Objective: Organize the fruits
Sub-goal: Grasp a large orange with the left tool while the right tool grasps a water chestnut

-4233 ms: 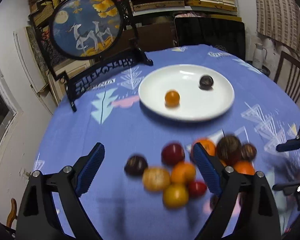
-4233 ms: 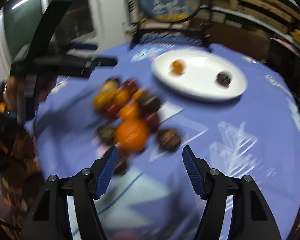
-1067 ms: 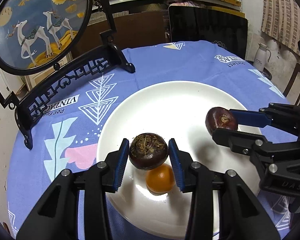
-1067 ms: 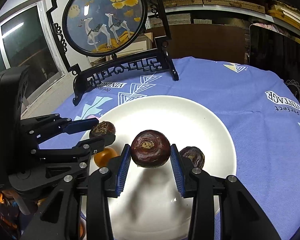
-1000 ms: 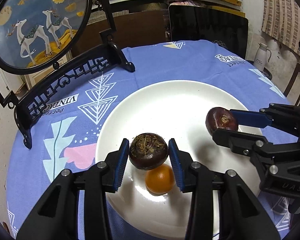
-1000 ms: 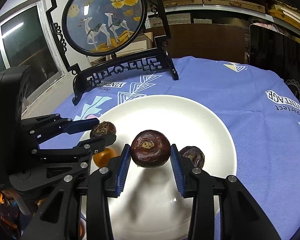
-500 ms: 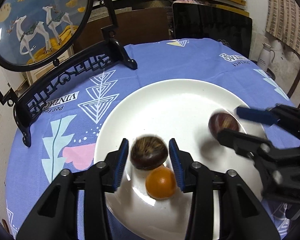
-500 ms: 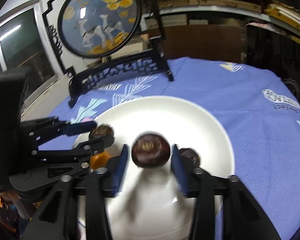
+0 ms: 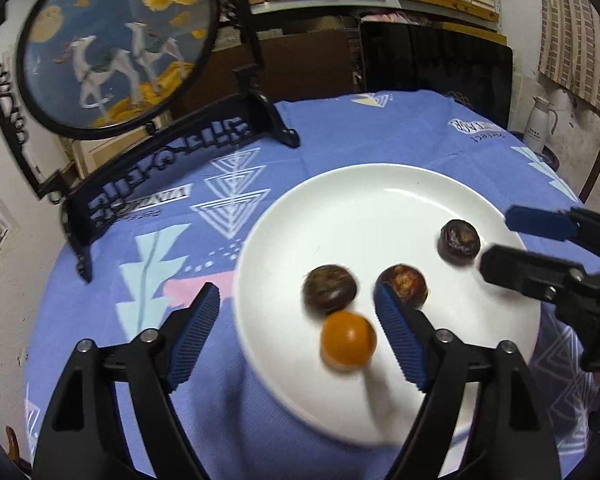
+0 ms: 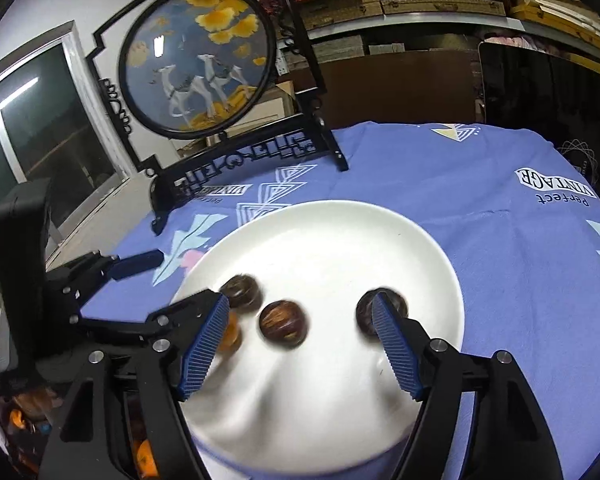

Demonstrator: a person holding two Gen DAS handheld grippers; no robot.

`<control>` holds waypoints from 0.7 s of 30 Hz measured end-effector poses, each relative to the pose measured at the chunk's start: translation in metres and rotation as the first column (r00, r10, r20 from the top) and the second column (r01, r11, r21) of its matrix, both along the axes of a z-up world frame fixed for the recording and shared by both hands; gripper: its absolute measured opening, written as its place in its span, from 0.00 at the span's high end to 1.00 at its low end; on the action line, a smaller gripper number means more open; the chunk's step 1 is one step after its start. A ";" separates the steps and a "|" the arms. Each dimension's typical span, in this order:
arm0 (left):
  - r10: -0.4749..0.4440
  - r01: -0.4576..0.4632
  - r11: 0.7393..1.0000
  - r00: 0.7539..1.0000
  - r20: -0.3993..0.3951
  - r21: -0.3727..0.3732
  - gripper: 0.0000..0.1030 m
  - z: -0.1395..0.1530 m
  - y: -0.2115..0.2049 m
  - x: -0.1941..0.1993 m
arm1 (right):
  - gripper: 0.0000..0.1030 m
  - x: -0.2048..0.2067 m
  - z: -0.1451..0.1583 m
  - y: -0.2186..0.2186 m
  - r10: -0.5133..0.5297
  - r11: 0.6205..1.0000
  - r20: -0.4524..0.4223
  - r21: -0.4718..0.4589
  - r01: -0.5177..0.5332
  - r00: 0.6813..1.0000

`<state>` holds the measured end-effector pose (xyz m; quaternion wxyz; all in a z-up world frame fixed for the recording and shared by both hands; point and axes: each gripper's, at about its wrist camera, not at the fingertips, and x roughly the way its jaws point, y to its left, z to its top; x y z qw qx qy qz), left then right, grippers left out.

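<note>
since both the left gripper (image 9: 296,334) and right gripper (image 10: 298,350) have just been opening and stand apart and empty, the small, round, probably firm fruits (image 9: 330,290) on the white plate (image 9: 380,184) may roll, so pinch across their middles.

Printed on the blue tablecloth (image 10: 480,200), right wrist view: a dark badge reading "VINTAGE" (image 10: 555,185) with "Perfect" beneath it (both upside down to the camera). A second "VINTAGE" badge (image 10: 222,191) lies by the foot of the black stand; the small line under it is illegible. Left wrist view: the same badge (image 9: 165,202) is blurred, barely readable. Lettering on the white jug (image 9: 540,124) is too small to read.
</note>
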<state>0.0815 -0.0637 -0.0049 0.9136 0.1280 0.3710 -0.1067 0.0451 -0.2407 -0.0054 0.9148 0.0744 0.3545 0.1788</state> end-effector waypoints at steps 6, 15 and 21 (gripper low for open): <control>-0.006 0.007 1.000 0.999 0.037 -0.027 0.16 0.018 0.029 -0.051 | 0.27 -0.075 -0.003 0.015 0.101 0.986 0.000 -0.136 -0.101 0.995; -0.089 0.090 0.996 0.995 0.039 -0.009 0.13 0.018 0.057 -0.144 | 0.28 -0.169 -0.041 0.030 0.269 0.863 -0.092 -0.419 -0.282 0.959; -0.192 0.192 0.981 0.981 -0.036 0.005 0.13 -0.006 0.043 -0.197 | 0.39 -0.153 -0.057 0.051 0.328 0.842 -0.154 -0.400 -0.362 0.932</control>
